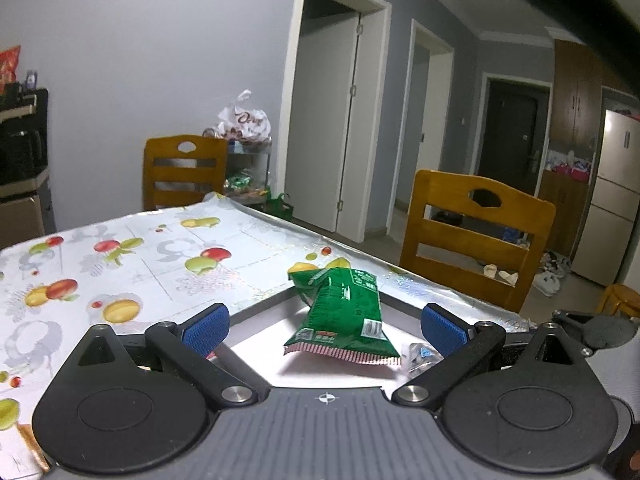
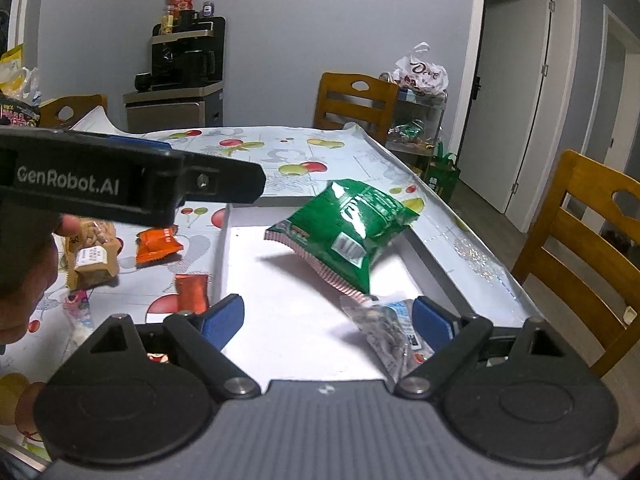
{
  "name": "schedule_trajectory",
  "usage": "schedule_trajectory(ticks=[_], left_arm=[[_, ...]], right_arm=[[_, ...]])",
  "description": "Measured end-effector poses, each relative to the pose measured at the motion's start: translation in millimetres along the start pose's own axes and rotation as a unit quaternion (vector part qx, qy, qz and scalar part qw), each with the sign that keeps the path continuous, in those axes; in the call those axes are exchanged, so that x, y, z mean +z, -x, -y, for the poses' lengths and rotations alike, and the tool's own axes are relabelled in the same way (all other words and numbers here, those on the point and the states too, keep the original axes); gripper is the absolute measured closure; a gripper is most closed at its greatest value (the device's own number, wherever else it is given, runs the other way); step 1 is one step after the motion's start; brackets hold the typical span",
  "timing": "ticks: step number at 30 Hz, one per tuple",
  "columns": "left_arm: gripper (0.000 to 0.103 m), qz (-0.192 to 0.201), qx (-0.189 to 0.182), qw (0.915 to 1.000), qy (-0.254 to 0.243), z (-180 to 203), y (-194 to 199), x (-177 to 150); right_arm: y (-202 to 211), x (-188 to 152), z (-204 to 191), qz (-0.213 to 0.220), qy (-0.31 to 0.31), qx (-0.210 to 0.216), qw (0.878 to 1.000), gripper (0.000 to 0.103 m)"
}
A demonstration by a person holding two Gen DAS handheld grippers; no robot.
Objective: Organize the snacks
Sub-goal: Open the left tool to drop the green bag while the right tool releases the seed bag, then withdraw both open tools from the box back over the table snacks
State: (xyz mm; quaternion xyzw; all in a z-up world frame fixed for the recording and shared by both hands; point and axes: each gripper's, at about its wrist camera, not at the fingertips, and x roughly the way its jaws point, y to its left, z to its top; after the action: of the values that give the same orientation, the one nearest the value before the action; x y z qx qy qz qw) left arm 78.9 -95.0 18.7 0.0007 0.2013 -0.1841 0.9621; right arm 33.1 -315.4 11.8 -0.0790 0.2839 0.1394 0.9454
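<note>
Left gripper (image 1: 326,326): jaws spread wide, grasping nothing, blue pads (image 1: 206,330) flanking the green snack bag (image 1: 344,312) at frame centre without contact. Right gripper (image 2: 328,322): jaws likewise spread wide and empty; the right pad (image 2: 430,320) sits just beside a clear packet (image 2: 394,334) at lower centre, contact undetermined. The green snack bag lies tilted in the white tray (image 2: 280,320), which rests on the fruit-print tablecloth (image 2: 280,148). Count, right wrist view: one green bag, one clear packet, two orange packets (image 2: 158,246), one tan packet (image 2: 94,260) at centre left. Three wooden chairs (image 2: 354,100) are visible in this view.
</note>
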Motion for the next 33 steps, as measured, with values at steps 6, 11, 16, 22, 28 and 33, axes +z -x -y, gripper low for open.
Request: schedule_trajectory(ticks=[6, 11, 16, 22, 28, 33], left_arm=[[0.0, 0.004, -0.006, 1.0, -0.007, 0, 15, -6], [0.0, 0.008, -0.002, 0.9999, -0.011, -3, 28, -10], [0.0, 0.009, 0.002, 0.9999, -0.009, -9, 40, -13], [0.0, 0.011, -0.008, 0.9999, -0.004, -12, 51, -15], [0.0, 0.004, -0.005, 1.0, -0.004, -18, 55, -21], [0.0, -0.008, 0.001, 0.9999, 0.008, -26, 59, -26]], right_arm=[[1, 3, -9, -0.002, 0.003, 0.002, 1.0, 0.011], [3, 4, -17, -0.002, 0.009, 0.006, 1.0, 0.011], [3, 4, -22, -0.005, 0.009, 0.007, 1.0, 0.011], [4, 5, -25, -0.007, 0.007, 0.007, 1.0, 0.011], [3, 3, -24, -0.015, -0.006, 0.009, 1.0, 0.011], [3, 1, -23, -0.022, -0.011, 0.009, 1.0, 0.011]])
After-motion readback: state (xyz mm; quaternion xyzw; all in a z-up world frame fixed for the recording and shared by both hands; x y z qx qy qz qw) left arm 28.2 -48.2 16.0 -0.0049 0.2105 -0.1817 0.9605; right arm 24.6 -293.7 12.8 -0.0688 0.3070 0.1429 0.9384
